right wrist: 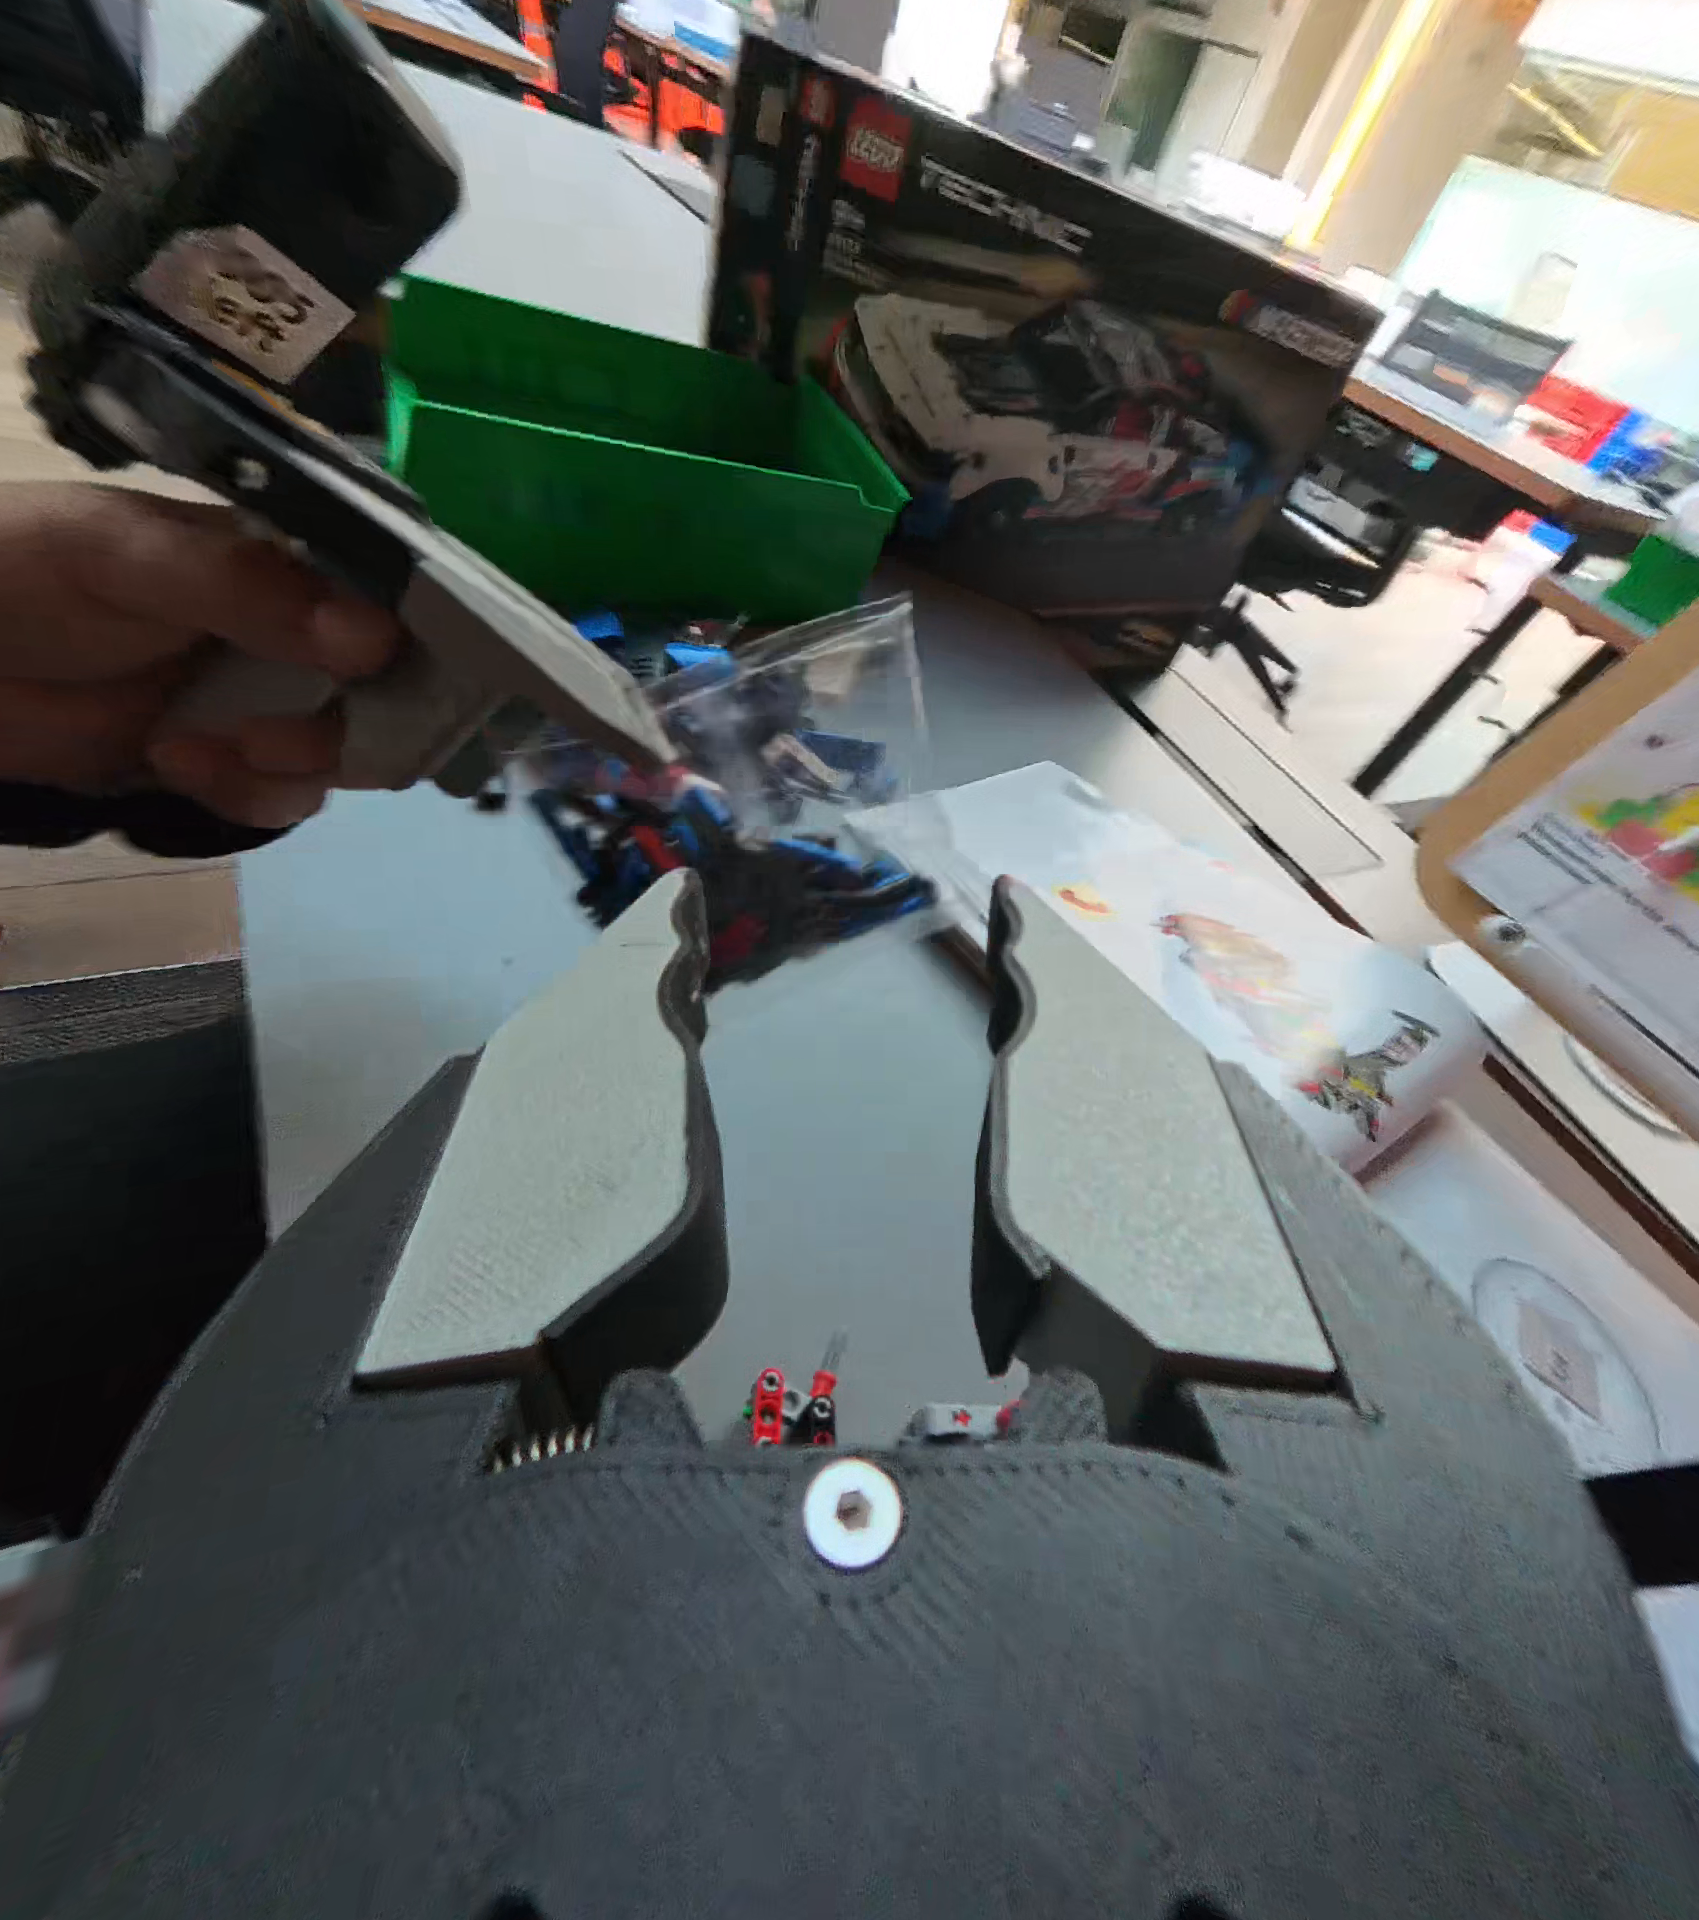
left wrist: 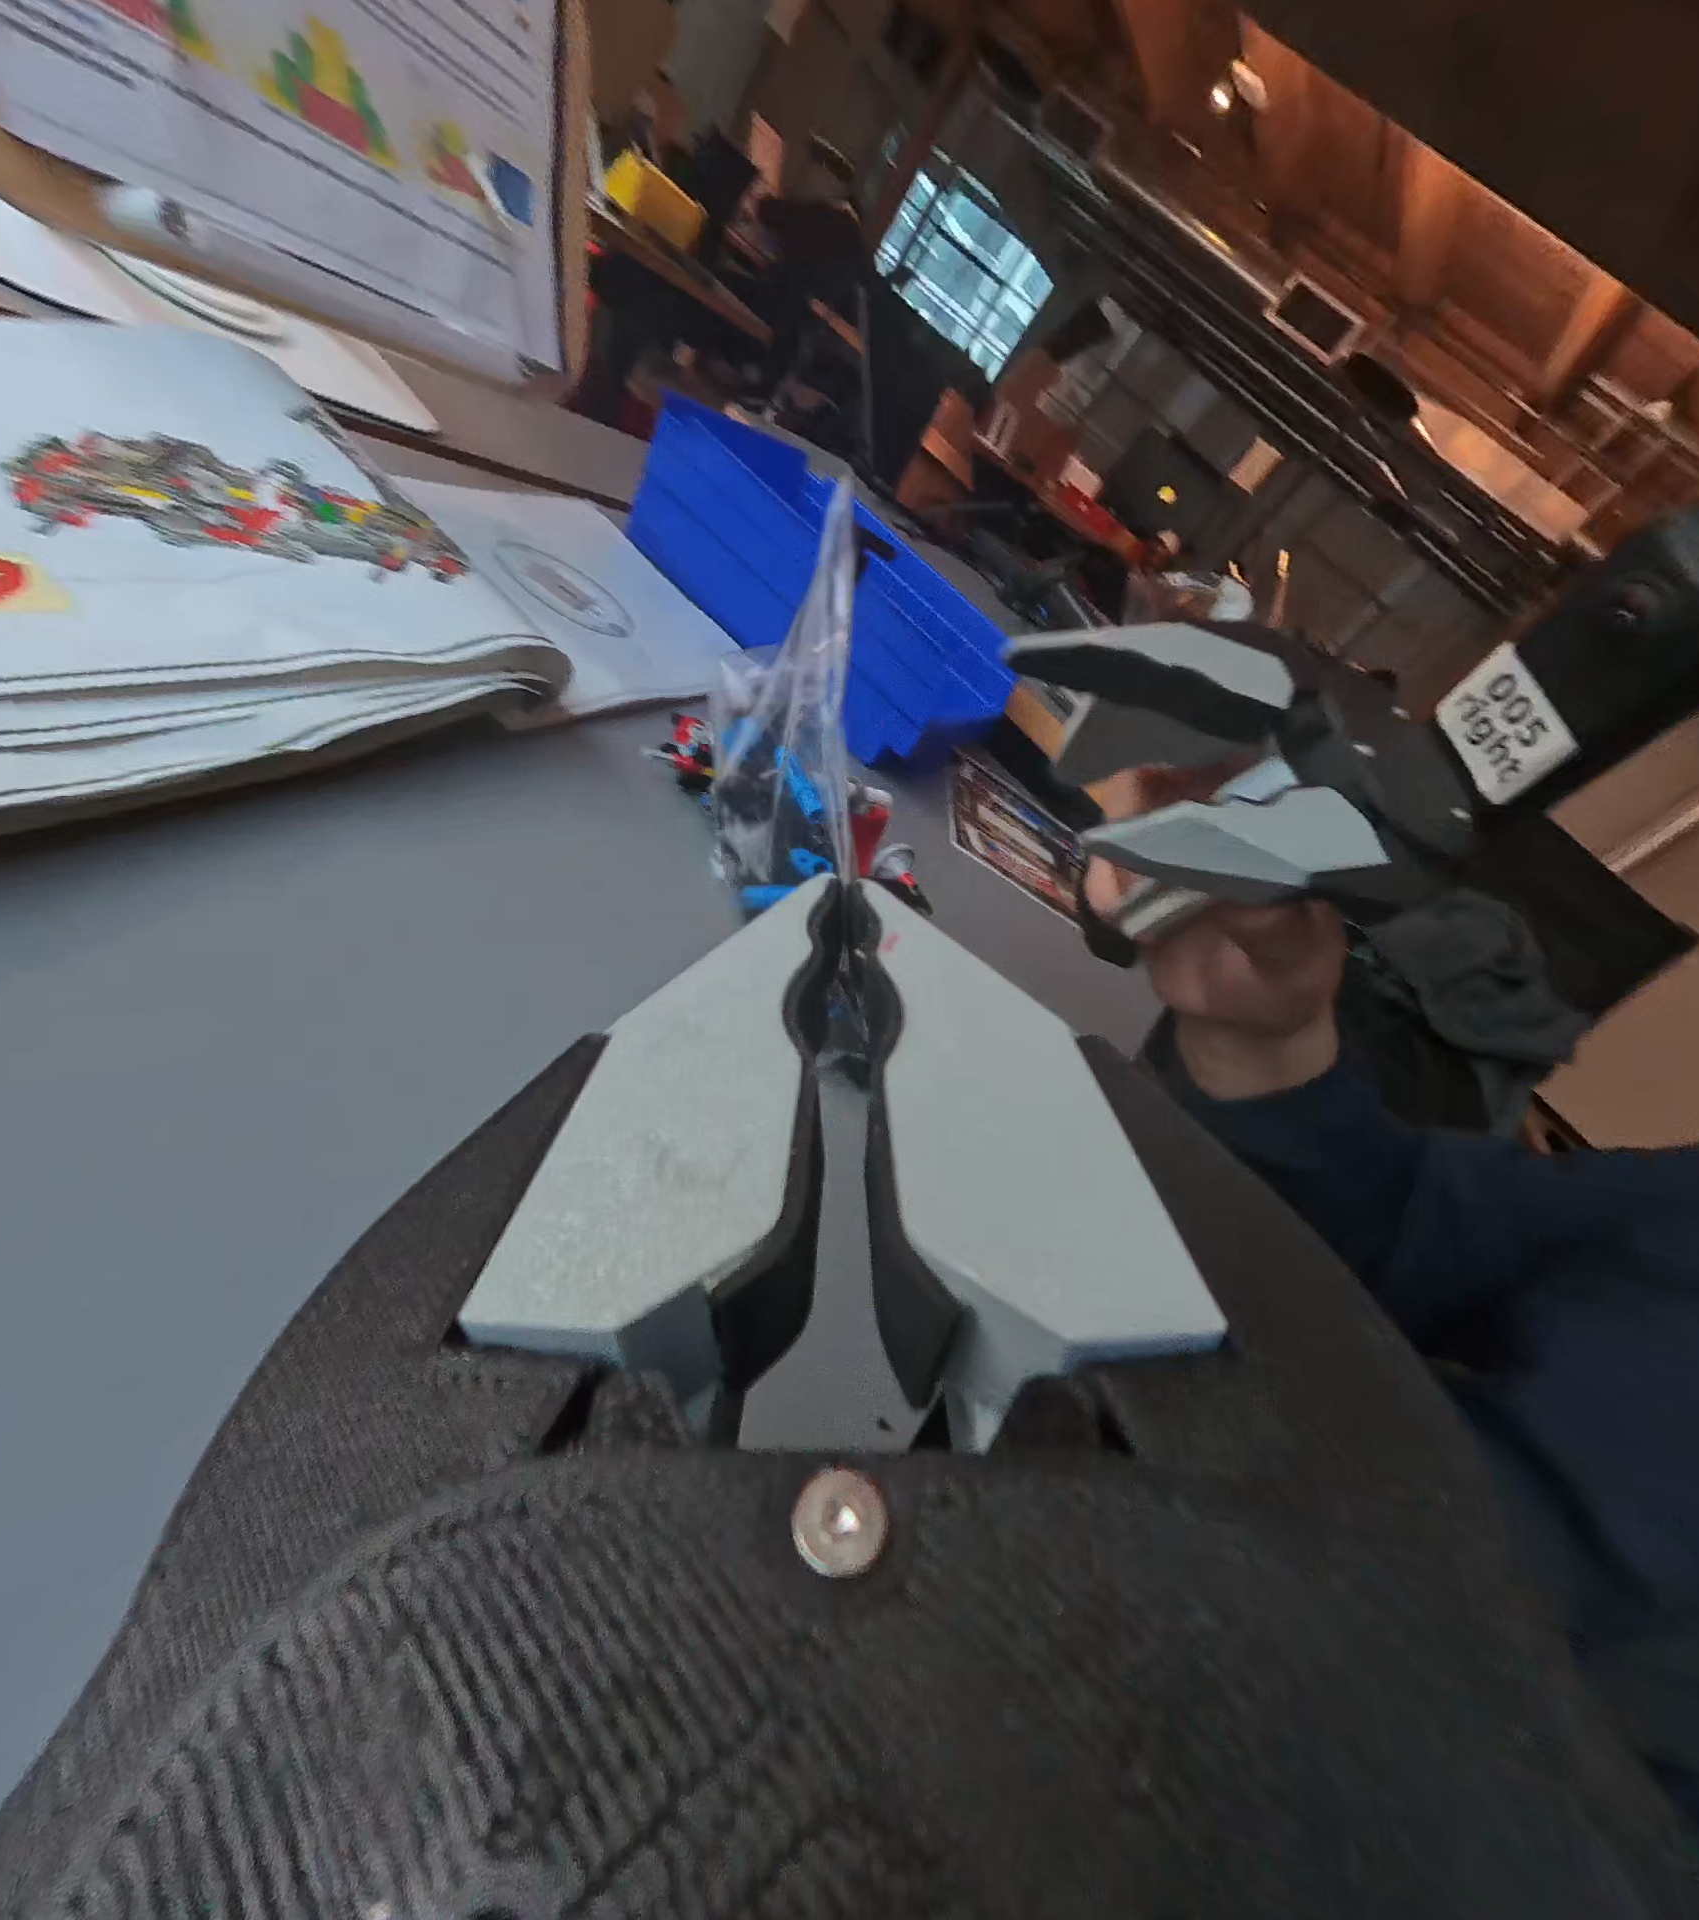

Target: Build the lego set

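My left gripper (left wrist: 840, 888) is shut on a clear plastic bag (left wrist: 814, 707) that holds small blue, black and red toy parts. The bag stands up from its pads above the grey table (left wrist: 305, 987). In the right wrist view the left gripper (right wrist: 653, 748) pinches the bag (right wrist: 803, 696) at one edge, and a pile of loose parts (right wrist: 772, 883) lies under it. My right gripper (right wrist: 845, 904) is open with nothing between its pads, just short of that pile. It shows in the left wrist view (left wrist: 1051, 748), to the right of the bag and apart from it.
A blue bin (left wrist: 824, 582) stands behind the bag. A green bin (right wrist: 637, 499) and a dark toy-set box (right wrist: 1063, 343) stand farther back. An open instruction booklet (left wrist: 149, 582) lies to one side. A board with a printed sheet (right wrist: 1655, 831) leans nearby. A few red parts (right wrist: 793, 1403) lie under my right gripper.
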Demonstrator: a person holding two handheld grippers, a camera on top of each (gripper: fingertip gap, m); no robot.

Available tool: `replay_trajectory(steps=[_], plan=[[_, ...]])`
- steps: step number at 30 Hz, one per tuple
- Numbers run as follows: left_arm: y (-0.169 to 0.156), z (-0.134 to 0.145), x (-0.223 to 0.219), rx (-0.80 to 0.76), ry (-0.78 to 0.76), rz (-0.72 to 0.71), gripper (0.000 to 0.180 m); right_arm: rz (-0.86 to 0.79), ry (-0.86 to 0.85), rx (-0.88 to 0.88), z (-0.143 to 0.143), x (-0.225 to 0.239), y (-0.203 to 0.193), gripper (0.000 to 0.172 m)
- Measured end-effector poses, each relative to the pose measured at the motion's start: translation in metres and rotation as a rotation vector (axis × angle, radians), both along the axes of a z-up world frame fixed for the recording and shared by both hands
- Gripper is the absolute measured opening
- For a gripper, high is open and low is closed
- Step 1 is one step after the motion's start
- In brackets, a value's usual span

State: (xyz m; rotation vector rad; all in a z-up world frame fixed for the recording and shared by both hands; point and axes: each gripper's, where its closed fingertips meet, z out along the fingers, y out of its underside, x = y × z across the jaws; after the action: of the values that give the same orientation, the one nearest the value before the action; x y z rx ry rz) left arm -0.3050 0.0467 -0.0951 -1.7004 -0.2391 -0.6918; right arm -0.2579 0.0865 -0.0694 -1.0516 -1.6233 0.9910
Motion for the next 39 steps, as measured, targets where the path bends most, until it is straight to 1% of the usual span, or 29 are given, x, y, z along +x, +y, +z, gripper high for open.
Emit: replay_trajectory(steps=[1,2,3,4,6,8,9,11,12,15,16,17,18,19,20,22,24,25,26,27,29,30,32,33,35,36,37,38,39], plan=[[-0.002,-0.002,-0.006,-0.011,0.024,0.018,0.0,0.091,-0.02,-0.023,0.0,0.004,-0.015,0.043],[-0.004,-0.007,-0.003,-0.038,0.051,-0.007,0.0,0.182,-0.052,-0.053,-0.003,0.007,-0.031,0.036],[-0.004,-0.009,0.005,-0.054,0.059,-0.048,0.0,0.225,-0.082,-0.078,-0.007,0.007,-0.039,0.034],[-0.005,-0.007,0.014,-0.053,0.055,-0.084,0.0,0.233,-0.099,-0.086,-0.012,0.004,-0.043,0.038],[-0.005,-0.006,0.036,-0.06,0.037,-0.181,0.0,0.204,-0.123,-0.049,-0.027,-0.004,-0.042,0.041],[-0.007,-0.007,0.053,-0.075,0.022,-0.256,0.0,0.195,-0.107,-0.018,-0.033,-0.009,-0.044,0.046],[-0.006,-0.011,0.057,-0.088,0.05,-0.265,0.0,0.227,-0.091,-0.015,-0.033,-0.008,-0.051,0.043],[-0.005,-0.016,0.056,-0.101,0.086,-0.253,0.0,0.277,-0.104,0.002,-0.039,-0.006,-0.06,0.026],[-0.006,-0.017,0.055,-0.103,0.091,-0.258,0.0,0.282,-0.111,-0.005,-0.042,-0.007,-0.061,0.025],[-0.008,-0.013,0.055,-0.084,0.069,-0.273,0.0,0.258,-0.137,-0.065,-0.041,-0.007,-0.051,0.042],[-0.008,-0.011,0.052,-0.086,0.072,-0.264,0.0,0.263,-0.155,-0.074,-0.041,-0.006,-0.049,0.048],[-0.008,-0.01,0.047,-0.082,0.084,-0.243,0.0,0.261,-0.175,-0.076,-0.042,-0.004,-0.047,0.05],[-0.008,-0.008,0.045,-0.068,0.095,-0.233,0.0,0.236,-0.193,-0.072,-0.045,-0.006,-0.043,0.056],[-0.01,-0.005,0.048,-0.047,0.096,-0.251,0.0,0.214,-0.214,-0.068,-0.051,-0.008,-0.04,0.065],[-0.01,-0.003,0.052,-0.032,0.091,-0.277,0.0,0.211,-0.242,-0.072,-0.058,-0.01,-0.041,0.068],[-0.01,-0.003,0.062,-0.02,0.065,-0.321,0.0,0.251,-0.277,-0.081,-0.073,-0.013,-0.053,0.062],[-0.007,-0.014,0.064,-0.053,0.06,-0.337,0.0,0.265,-0.287,-0.069,-0.083,-0.015,-0.059,0.054],[-0.006,-0.018,0.061,-0.07,0.043,-0.33,0.0,0.262,-0.305,-0.054,-0.087,-0.015,-0.058,0.055],[-0.006,-0.022,0.057,-0.083,0.034,-0.312,0.0,0.271,-0.321,-0.046,-0.089,-0.014,-0.058,0.062],[-0.005,-0.025,0.05,-0.1,0.053,-0.281,0.0,0.278,-0.324,-0.058,-0.087,-0.012,-0.056,0.068],[-0.005,-0.038,0.037,-0.16,0.181,-0.221,0.0,0.278,-0.293,-0.138,-0.074,-0.011,-0.048,0.063],[-0.007,-0.044,0.036,-0.19,0.251,-0.222,0.0,0.269,-0.273,-0.188,-0.067,-0.011,-0.041,0.062],[-0.012,-0.052,0.042,-0.217,0.378,-0.28,0.0,0.221,-0.26,-0.244,-0.062,-0.013,-0.023,0.059],[-0.016,-0.055,0.046,-0.226,0.428,-0.318,0.0,0.195,-0.262,-0.237,-0.064,-0.014,-0.015,0.065],[-0.023,-0.057,0.05,-0.215,0.504,-0.368,0.0,0.203,-0.281,-0.219,-0.07,-0.013,-0.011,0.065],[-0.025,-0.056,0.051,-0.208,0.516,-0.386,0.0,0.243,-0.276,-0.239,-0.07,-0.012,-0.015,0.058],[-0.027,-0.056,0.054,-0.204,0.515,-0.409,0.0,0.31,-0.264,-0.278,-0.068,-0.01,-0.025,0.045],[-0.028,-0.055,0.055,-0.203,0.518,-0.419,0.0,0.371,-0.254,-0.324,-0.065,-0.007,-0.035,0.038],[-0.029,-0.055,0.056,-0.2,0.526,-0.423,0.0,0.394,-0.248,-0.352,-0.063,-0.007,-0.039,0.032]])
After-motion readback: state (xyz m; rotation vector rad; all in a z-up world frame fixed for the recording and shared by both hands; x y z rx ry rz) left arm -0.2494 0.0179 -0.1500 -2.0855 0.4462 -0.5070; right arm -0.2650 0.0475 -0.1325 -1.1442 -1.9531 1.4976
